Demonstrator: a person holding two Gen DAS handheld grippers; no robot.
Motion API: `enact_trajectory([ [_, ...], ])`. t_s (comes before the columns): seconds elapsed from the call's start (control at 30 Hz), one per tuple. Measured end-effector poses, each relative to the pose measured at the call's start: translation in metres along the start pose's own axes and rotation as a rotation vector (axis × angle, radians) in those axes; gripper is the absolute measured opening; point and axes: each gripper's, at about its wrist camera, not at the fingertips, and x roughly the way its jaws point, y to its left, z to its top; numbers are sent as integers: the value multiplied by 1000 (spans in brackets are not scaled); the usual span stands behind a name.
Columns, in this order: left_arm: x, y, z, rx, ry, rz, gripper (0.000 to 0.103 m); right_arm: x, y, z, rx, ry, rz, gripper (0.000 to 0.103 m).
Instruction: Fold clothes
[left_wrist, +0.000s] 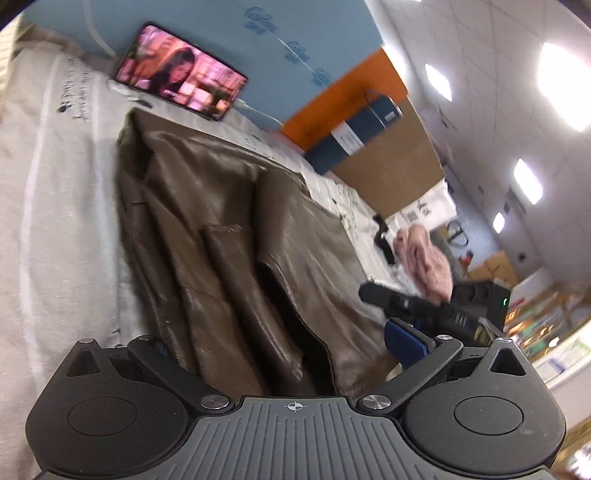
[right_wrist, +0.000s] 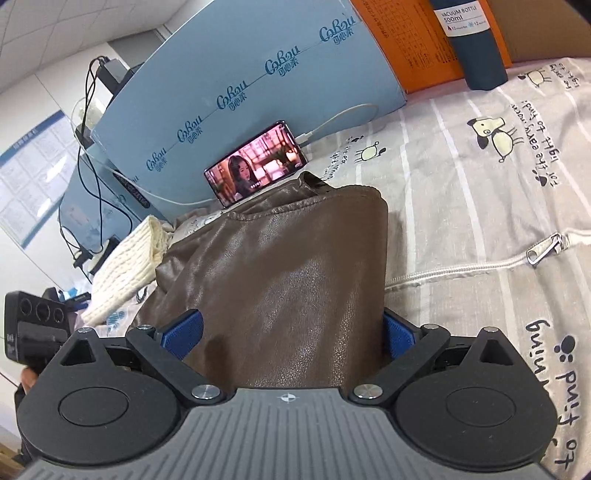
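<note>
Brown leather jacket (right_wrist: 288, 280) lies bunched on the printed bedsheet (right_wrist: 480, 206), phone (right_wrist: 256, 162) at 12 o'clock — both the left gripper (left_wrist: 280, 354) and right gripper (right_wrist: 291, 332) spread around its thick, slippery-looking folds, best pinched at a hem.

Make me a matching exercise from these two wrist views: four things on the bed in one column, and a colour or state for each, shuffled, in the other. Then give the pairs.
Things:
1. jacket
2. phone
3. vacuum bottle
4. knit garment

Descriptions:
A. cream, ribbed, lying beside the brown garment
B. dark teal, standing upright against the orange box
C. brown, leather-like, between the pads of the right gripper
D. screen lit, leaning on the light blue box

Pairs: 1-C, 2-D, 3-B, 4-A
</note>
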Motion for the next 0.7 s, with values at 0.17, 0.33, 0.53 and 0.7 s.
enact_trajectory([
  [0.17,2,-2,-3,1,-73,13,103,3,4,-3,-17,-12,-7,101],
  [0.33,6,-9,-6,40,-101,58,103,5,6,-4,-22,-27,-26,100],
  [0.53,5,-10,-9,61,-128,90,100,5,7,-4,-24,-35,-39,98],
  [0.7,5,-8,-8,68,-151,109,94,5,10,-5,-52,-38,-73,87],
])
